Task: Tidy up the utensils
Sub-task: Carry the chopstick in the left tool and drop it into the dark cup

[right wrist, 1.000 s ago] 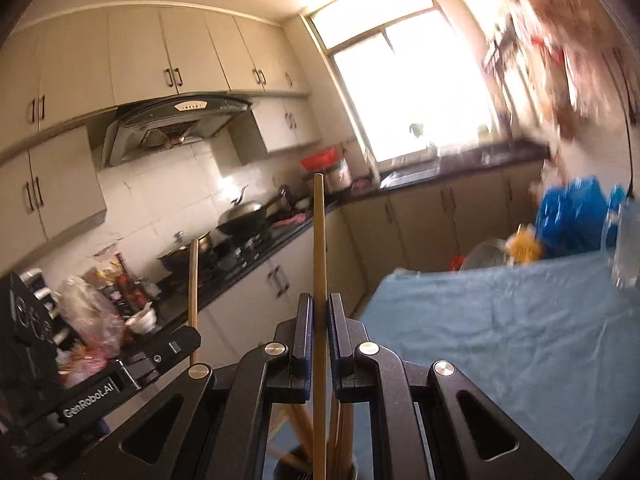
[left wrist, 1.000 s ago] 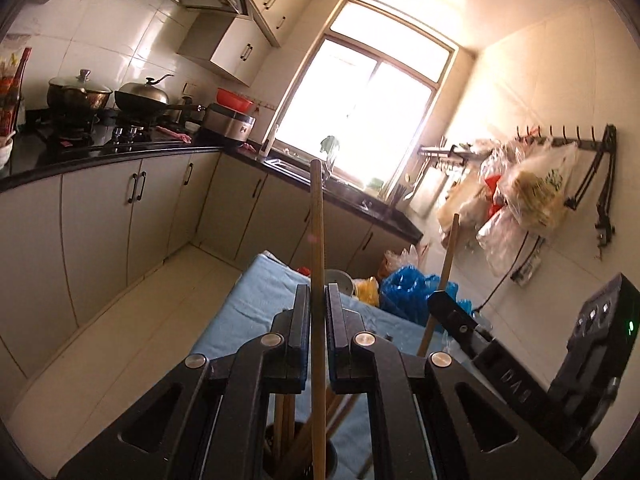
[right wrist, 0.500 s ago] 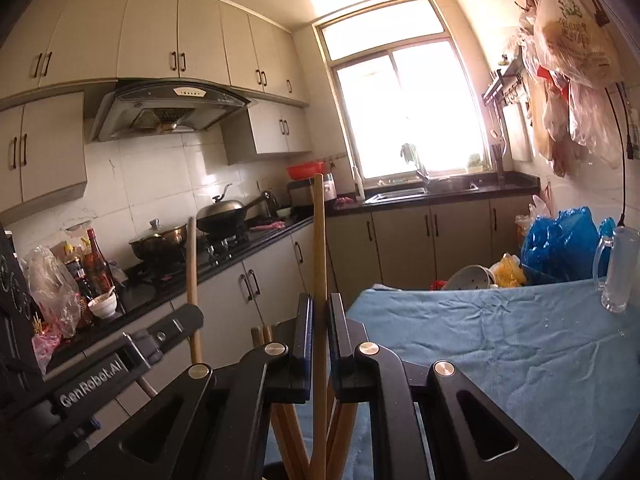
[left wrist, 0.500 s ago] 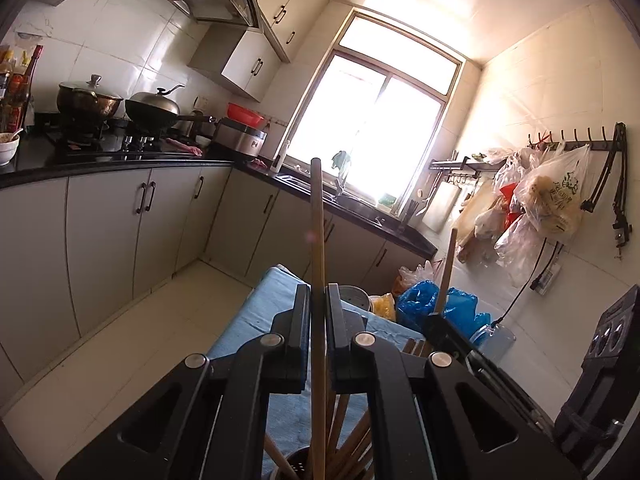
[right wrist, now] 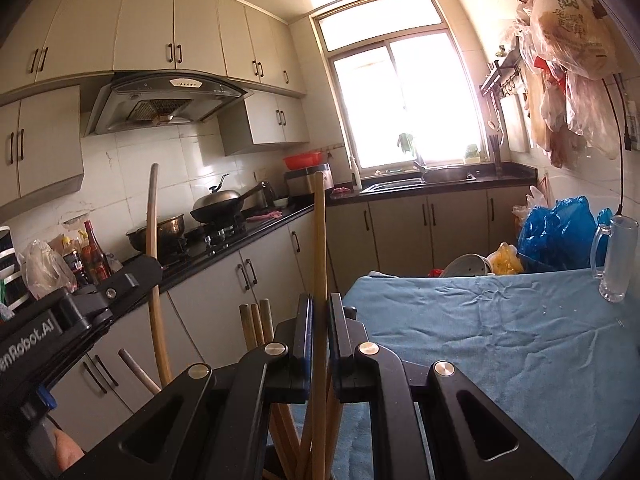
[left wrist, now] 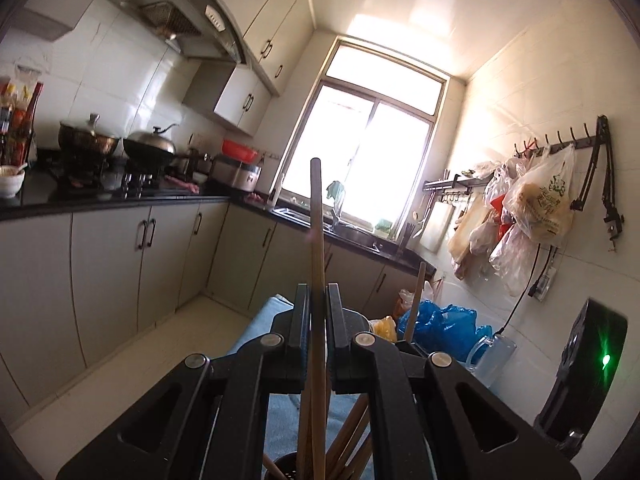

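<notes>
One chopstick (left wrist: pixel 316 248) between hand-held gripper (left wrist: pixel 318 312) pads

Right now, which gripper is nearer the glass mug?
Right. The mug stands ahead of the right gripper, to its right; the left gripper is on the right one's other side, farther off.

A blue-clothed table (right wrist: pixel 500 332) lies mostly bare across its middle. A glass mug (right wrist: pixel 614 258) stands at its right edge; a blue plastic bag (right wrist: pixel 556 232), yellow bag (right wrist: pixel 506 260) and metal bowl (right wrist: pixel 466 266) crowd its far edge. Upright wooden chopsticks (right wrist: pixel 254 326) cluster at the near-left corner.
</notes>
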Tool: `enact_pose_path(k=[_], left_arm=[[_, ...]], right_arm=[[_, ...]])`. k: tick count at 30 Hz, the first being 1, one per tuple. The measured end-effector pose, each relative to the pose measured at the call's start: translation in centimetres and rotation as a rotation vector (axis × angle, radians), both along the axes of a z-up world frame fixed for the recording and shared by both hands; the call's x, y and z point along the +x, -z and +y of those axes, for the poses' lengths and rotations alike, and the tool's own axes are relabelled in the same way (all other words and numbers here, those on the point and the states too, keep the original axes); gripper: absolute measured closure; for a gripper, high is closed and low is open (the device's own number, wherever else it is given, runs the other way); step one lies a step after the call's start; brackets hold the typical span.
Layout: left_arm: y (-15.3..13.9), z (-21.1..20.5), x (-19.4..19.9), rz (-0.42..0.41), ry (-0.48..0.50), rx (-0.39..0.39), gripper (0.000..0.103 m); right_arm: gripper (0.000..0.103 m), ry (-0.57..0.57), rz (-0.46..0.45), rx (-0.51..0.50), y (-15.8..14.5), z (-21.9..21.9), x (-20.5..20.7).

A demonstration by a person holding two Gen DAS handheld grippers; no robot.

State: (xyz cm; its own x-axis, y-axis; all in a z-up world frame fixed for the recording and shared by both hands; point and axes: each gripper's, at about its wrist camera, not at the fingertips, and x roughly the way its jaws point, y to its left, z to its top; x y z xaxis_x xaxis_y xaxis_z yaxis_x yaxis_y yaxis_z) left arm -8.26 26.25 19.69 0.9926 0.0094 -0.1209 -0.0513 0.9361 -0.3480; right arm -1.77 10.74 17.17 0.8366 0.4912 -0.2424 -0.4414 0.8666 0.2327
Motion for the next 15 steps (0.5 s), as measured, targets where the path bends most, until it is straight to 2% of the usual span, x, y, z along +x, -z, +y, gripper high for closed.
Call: enact_pose_path(k=[7,11,15], left_arm=[[1.5,-2.4,-0.1,-0.036,-0.063,0.090,0.096],[2.1,-2.7,0.3,-0.017,-0.069,0.103,0.096],[2.3,-2.2,0.5,0.003,-0.065,0.083,0.096]], right_arm=[[0.095,0.003,0.004,0.021,0.1,-0.8,-0.3],[0.095,0.009,0.027,0.038,0.5,-1.4,0.0],[0.095,0.005,0.054,0.053,0.9,-1.7,0.3]])
